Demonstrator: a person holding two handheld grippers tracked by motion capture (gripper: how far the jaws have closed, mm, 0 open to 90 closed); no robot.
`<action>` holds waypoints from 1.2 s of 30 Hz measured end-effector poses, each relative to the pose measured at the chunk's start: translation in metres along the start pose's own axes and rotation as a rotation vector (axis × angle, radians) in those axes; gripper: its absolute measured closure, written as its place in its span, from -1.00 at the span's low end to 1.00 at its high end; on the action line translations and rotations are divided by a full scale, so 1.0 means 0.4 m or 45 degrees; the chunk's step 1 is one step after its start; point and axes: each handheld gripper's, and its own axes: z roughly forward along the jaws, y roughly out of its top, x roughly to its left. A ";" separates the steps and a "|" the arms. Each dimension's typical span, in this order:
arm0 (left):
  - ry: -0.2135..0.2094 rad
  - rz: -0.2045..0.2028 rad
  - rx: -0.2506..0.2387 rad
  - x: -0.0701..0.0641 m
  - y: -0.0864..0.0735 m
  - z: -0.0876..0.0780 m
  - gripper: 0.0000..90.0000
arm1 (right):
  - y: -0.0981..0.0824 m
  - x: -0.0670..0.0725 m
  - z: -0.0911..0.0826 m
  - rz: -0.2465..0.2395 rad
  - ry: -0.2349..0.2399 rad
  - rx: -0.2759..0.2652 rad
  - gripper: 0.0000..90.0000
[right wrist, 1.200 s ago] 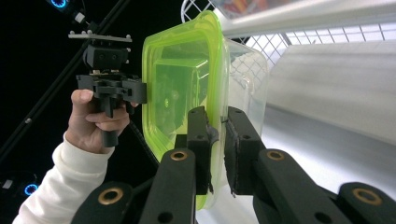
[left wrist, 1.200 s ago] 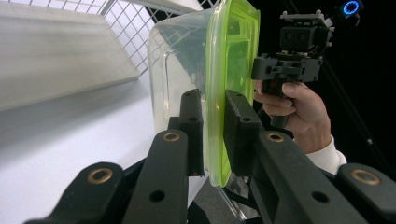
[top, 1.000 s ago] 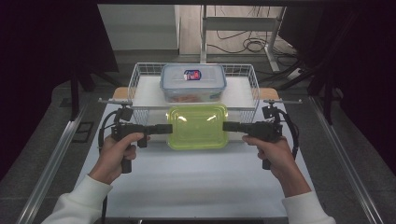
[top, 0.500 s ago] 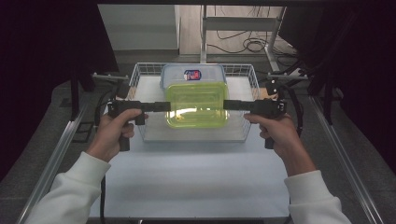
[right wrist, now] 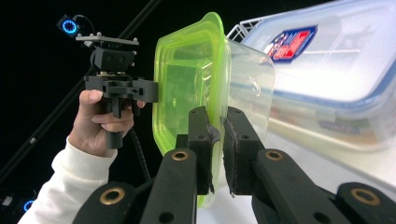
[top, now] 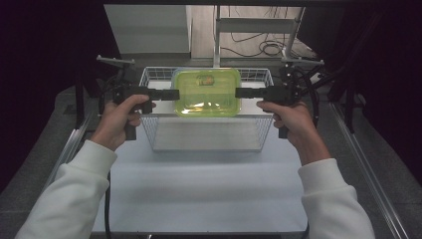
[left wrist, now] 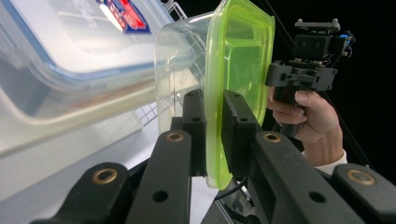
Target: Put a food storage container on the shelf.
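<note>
- Left claw [top: 175, 94] clamped on the left rim of the green-lidded container [top: 207, 92]; in the left gripper view [left wrist: 212, 135] both jaws press the lid edge [left wrist: 215, 140], nearly closed, only the rim between them.
- Right claw [top: 239, 92] clamped on the opposite, right rim; in the right gripper view [right wrist: 217, 149] jaws nearly closed on the lid edge, one pad on each side.
- Green-lidded container: clear body, yellow-green lid, held level between the two claws, up off the bench, over the far half of the wire basket [top: 206, 142].
- Container sits above the blue-rimmed box [left wrist: 70, 56], which lies in the basket at its far side; touching it or not, cannot tell.
- Blue-rimmed box has a red and blue label [right wrist: 290, 44] on its clear lid.
- Wire basket stands at the far edge of the white bench [top: 199, 189], centred; its near half shows bare floor.
- Left hand [top: 117, 119] wraps the left claw's handle beside the basket's left wall; right hand [top: 293, 122] on the right handle beside the right wall.
- White sleeves [top: 69, 199] come in from the near edge of the bench.
</note>
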 end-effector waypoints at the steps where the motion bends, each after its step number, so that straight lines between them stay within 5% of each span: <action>1: 0.005 0.005 0.002 0.003 0.009 0.000 0.80 | 0.007 -0.003 0.003 0.002 0.000 -0.001 0.82; 19: 0.049 -0.026 0.008 0.066 0.139 0.028 0.81 | 0.120 -0.089 0.059 0.062 -0.005 -0.038 0.82; 28: 0.054 -0.066 -0.045 0.111 0.163 0.043 0.80 | 0.143 -0.145 0.090 0.110 0.015 -0.062 0.81; 36: 0.087 -0.101 -0.107 0.121 0.162 0.056 0.74 | 0.145 -0.158 0.106 0.119 -0.019 -0.096 0.71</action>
